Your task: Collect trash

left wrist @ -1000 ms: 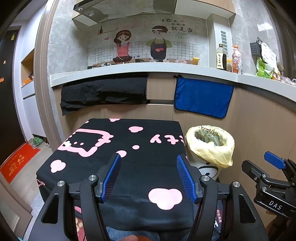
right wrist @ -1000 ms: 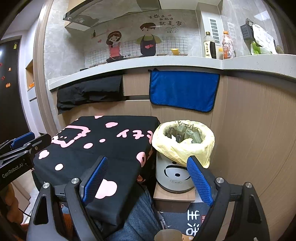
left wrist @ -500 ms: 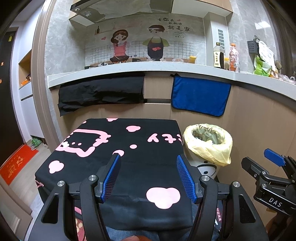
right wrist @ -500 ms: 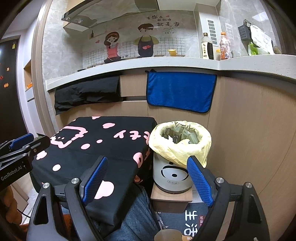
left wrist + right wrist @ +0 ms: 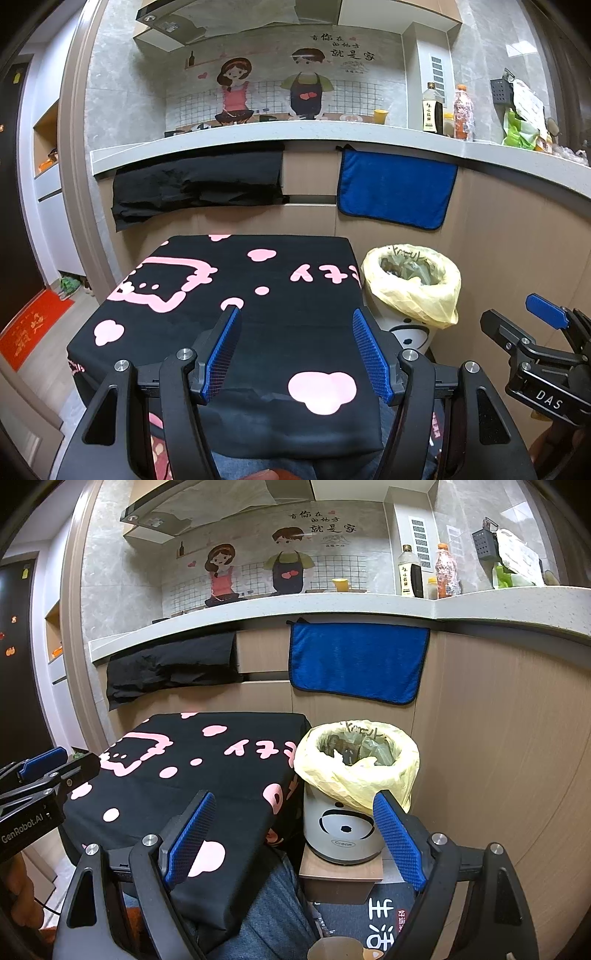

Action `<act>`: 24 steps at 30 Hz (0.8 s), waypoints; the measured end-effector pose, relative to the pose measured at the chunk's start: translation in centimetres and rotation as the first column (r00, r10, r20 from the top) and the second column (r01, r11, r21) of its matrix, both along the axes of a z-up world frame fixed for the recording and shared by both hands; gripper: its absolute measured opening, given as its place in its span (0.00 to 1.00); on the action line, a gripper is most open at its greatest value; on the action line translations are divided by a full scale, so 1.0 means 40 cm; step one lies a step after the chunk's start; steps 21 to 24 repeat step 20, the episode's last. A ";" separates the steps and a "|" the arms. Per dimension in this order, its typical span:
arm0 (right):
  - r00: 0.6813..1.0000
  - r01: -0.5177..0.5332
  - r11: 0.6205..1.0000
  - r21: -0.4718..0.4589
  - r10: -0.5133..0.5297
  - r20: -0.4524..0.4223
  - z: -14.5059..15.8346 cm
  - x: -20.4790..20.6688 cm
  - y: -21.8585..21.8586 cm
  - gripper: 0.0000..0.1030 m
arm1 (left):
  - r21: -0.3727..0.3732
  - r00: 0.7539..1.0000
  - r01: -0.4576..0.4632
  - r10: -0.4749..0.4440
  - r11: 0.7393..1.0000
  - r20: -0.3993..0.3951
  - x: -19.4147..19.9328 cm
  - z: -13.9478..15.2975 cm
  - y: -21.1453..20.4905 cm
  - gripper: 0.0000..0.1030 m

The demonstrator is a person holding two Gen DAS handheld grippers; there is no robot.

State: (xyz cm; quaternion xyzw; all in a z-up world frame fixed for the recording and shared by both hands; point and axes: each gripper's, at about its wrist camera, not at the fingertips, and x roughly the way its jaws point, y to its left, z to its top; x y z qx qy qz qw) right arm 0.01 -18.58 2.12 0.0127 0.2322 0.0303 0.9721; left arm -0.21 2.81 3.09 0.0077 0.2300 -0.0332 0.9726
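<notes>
A white bin (image 5: 341,829) lined with a yellow bag (image 5: 356,771) stands on a small wooden stand right of the table; crumpled trash lies inside it. It also shows in the left wrist view (image 5: 412,284). My left gripper (image 5: 295,350) is open and empty above the near part of the table with the black and pink cloth (image 5: 236,295). My right gripper (image 5: 291,836) is open and empty, held near the table's right corner, in front of the bin. I see no loose trash on the cloth.
A counter (image 5: 258,136) runs along the back with bottles (image 5: 434,110) and a green bag on it. A black cloth (image 5: 195,184) and a blue towel (image 5: 395,188) hang from its edge. A wooden wall panel stands right of the bin. A red mat (image 5: 29,328) lies on the floor at left.
Both grippers have drawn back a little and stayed open; the bin and table look slightly farther away. Nothing was picked up or dropped.
</notes>
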 end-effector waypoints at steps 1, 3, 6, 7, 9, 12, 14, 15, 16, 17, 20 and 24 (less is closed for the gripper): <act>1.000 0.000 1.000 0.000 0.000 0.001 0.000 0.000 -0.001 0.83 | -0.001 1.000 0.001 -0.001 1.000 0.000 0.000 0.000 -0.001 0.61; 1.000 0.003 1.000 0.000 -0.003 0.001 0.000 -0.001 0.000 0.83 | 0.000 1.000 0.007 -0.007 1.000 0.001 0.002 -0.002 -0.001 0.61; 1.000 0.006 1.000 0.001 -0.006 0.001 0.000 -0.003 -0.002 0.83 | 0.000 1.000 0.008 -0.008 1.000 -0.001 0.002 -0.003 -0.004 0.61; 1.000 0.005 1.000 0.001 -0.005 0.001 0.000 -0.003 -0.002 0.83 | 0.000 1.000 0.011 -0.011 1.000 -0.001 0.002 -0.004 -0.001 0.61; 1.000 0.009 1.000 0.001 -0.009 -0.001 -0.001 -0.005 -0.002 0.83 | 0.000 1.000 0.010 -0.010 1.000 0.000 0.001 -0.004 -0.003 0.61; 1.000 0.008 1.000 0.001 -0.008 0.000 -0.001 -0.004 -0.003 0.83 | 0.000 1.000 0.009 -0.009 1.000 -0.001 0.001 -0.004 -0.005 0.61; 1.000 0.007 1.000 0.001 -0.007 0.000 -0.001 -0.003 -0.005 0.83 | 0.000 1.000 0.014 -0.014 1.000 -0.001 0.002 -0.004 -0.005 0.61; 1.000 0.007 1.000 0.001 -0.007 -0.001 -0.001 -0.003 -0.005 0.83 | 0.000 1.000 0.013 -0.013 1.000 -0.001 0.001 -0.004 -0.006 0.61; 1.000 0.007 1.000 0.001 -0.007 -0.002 -0.002 -0.001 -0.007 0.83 | 0.000 1.000 0.014 -0.014 1.000 -0.001 0.001 -0.004 -0.008 0.61; 1.000 0.007 1.000 0.002 -0.007 -0.002 -0.001 -0.003 -0.005 0.83 | 0.001 1.000 0.020 -0.020 1.000 -0.002 0.002 -0.006 -0.007 0.61; 1.000 0.016 1.000 0.002 -0.016 0.000 -0.002 -0.006 0.000 0.83 | -0.003 0.999 0.044 -0.044 0.999 0.000 0.006 -0.011 -0.003 0.61; 1.000 0.016 1.000 0.002 -0.016 0.000 -0.002 -0.006 0.000 0.83 | -0.003 0.999 0.044 -0.044 0.999 0.000 0.006 -0.011 -0.003 0.61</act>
